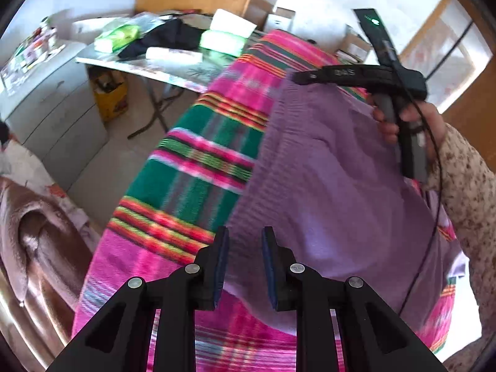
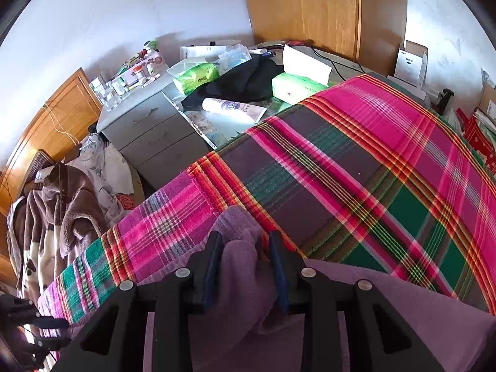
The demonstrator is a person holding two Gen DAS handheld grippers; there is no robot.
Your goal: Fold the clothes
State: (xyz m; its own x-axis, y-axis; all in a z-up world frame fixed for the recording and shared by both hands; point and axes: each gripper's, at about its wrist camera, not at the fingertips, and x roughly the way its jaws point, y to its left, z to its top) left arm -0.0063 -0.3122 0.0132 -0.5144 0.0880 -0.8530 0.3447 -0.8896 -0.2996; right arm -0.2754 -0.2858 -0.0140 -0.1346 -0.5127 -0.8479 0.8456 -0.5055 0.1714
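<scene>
Soft purple ribbed knit garment (image 1: 325, 167) spread across a bright pink-and-green plaid blanket (image 2: 356, 161). Right gripper (image 2: 245, 266) pinching a bunched fold of purple fabric; left gripper (image 1: 245, 263) parted, nothing between the fingers, hovering above the garment's near edge. Risk from here: bunched cloth slipping free under a pull, or dragging crooked across the blanket. Well beyond, a cluttered grey tabletop (image 2: 198, 121) with green tissue packs (image 2: 195, 76), clear of the work.

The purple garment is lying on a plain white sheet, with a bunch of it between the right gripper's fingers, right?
Not quite. The purple garment lies on a pink and green plaid blanket, not a white sheet, as the right wrist view shows. A bunch does sit between the right gripper's fingers.
</scene>
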